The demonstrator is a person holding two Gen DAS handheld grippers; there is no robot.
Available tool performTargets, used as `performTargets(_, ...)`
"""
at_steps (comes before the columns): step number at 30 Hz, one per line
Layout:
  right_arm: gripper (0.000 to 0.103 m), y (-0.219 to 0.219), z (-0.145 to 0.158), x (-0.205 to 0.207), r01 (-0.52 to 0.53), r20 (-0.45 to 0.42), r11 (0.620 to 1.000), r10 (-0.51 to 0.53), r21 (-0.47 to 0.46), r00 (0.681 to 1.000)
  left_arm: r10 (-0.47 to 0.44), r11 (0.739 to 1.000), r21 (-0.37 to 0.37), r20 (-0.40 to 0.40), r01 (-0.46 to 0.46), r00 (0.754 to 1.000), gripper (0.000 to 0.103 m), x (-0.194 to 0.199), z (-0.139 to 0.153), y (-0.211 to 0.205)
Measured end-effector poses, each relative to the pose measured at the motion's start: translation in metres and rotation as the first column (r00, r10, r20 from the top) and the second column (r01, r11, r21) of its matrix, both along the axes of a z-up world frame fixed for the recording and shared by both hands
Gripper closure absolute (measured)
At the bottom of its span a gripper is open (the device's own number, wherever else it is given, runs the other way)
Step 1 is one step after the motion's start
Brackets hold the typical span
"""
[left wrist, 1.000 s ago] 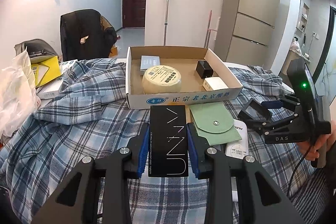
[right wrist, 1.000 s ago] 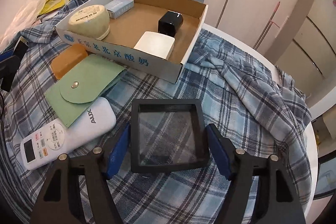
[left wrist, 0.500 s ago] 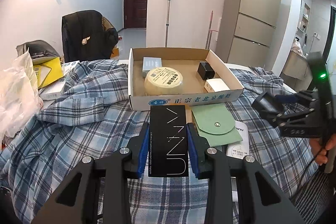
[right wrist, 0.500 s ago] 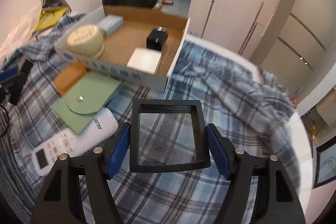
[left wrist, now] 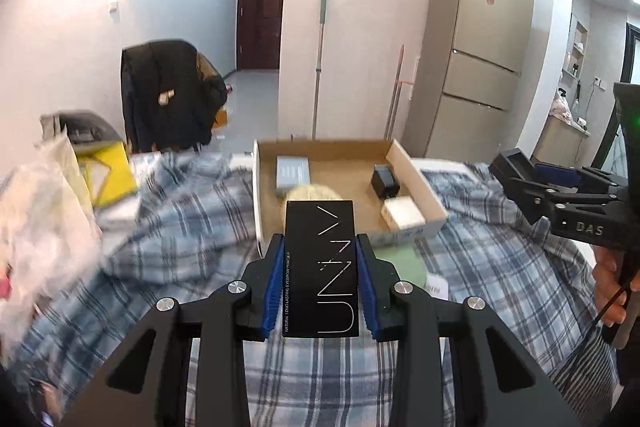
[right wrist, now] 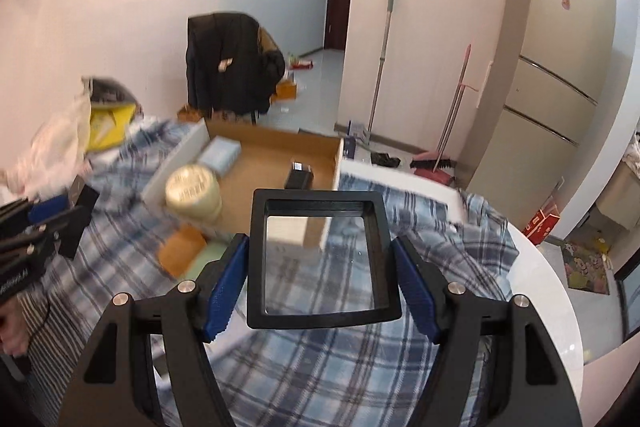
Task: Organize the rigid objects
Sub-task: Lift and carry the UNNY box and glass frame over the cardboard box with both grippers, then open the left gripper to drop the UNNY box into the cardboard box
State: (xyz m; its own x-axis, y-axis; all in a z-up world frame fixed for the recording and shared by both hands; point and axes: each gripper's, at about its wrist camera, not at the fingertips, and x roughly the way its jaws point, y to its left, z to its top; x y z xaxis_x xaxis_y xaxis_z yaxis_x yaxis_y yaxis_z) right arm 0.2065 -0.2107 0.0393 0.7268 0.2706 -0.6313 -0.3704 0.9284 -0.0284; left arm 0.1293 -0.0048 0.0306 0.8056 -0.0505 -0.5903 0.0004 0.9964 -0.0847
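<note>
Left wrist view: the left tongs (left wrist: 320,279) clamp a slim black printed carton (left wrist: 319,267) flat, aimed at the shallow brown cardboard tray (left wrist: 418,183) at twelve o'clock, probably for an easy drop-in. The right tongs (right wrist: 322,263) grip a black square frame with a clear pane (right wrist: 322,251) by its sides. Since a second ago both have lifted off the blue plaid cloth (right wrist: 320,367), with the tray nearer ahead.

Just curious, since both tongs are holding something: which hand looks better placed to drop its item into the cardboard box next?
Probably the left. Its tongs grip the black carton pointing straight at the box, just ahead. The right tongs, holding the square frame, sit off to the box's side.
</note>
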Motion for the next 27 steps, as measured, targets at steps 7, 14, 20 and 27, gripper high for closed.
performTargets(7, 0.033, 0.014, 0.036, 0.021, 0.087, 0.053, 0.991, -0.093, 0.105, 0.994, 0.0, 1.0, -0.019, 0.079, 0.001, 0.997, 0.067, 0.036, 0.053, 0.005)
performTargets(14, 0.033, 0.019, 0.051, 0.046, 0.242, 0.033, 0.958, -0.25, 0.155, 0.968, -0.034, 0.998, -0.049, 0.049, 0.037, 0.998, 0.067, 0.097, 0.076, 0.021)
performTargets(20, 0.033, 0.036, 0.067, 0.074, 0.303, 0.052, 0.927, -0.321, 0.22, 0.946, -0.068, 0.995, -0.069, -0.03, 0.066, 0.997, 0.067, 0.147, 0.057, 0.024)
performTargets(27, 0.033, 0.051, 0.046, 0.115, 0.344, -0.036, 0.903, -0.347, 0.257, 0.937, -0.031, 0.999, -0.044, -0.135, 0.025, 0.99, 0.067, 0.209, 0.018, 0.031)
